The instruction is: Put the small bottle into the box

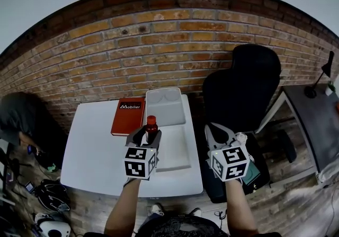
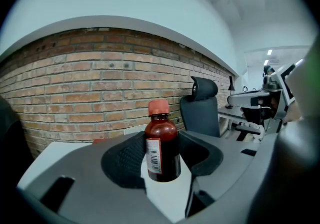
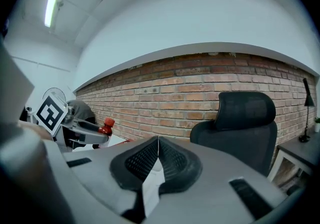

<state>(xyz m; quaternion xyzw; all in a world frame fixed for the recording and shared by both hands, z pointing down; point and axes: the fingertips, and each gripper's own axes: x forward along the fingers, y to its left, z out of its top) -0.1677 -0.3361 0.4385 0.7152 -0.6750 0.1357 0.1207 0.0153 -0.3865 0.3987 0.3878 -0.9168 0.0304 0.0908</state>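
The left gripper [image 1: 149, 136] clamps the upright bottle [image 1: 152, 123] over the table [image 1: 95, 151], at the lid's [image 1: 174, 149] left edge. The right gripper [image 1: 223, 136], jaws pressed together and empty, hangs right of the table. Beyond lie the open box [image 1: 165, 107] and a book [image 1: 127, 115].

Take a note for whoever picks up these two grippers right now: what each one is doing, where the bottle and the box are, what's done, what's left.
Left gripper: shut on the small bottle, which is upright with its red cap up.
Right gripper: shut, empty, off the right edge of the table, in front of the black chair.
Box: white, open, on the table just beyond and right of the bottle; the bottle is not in it.
Done: bottle gripped.
Left: carry it over the box, set it inside, release.
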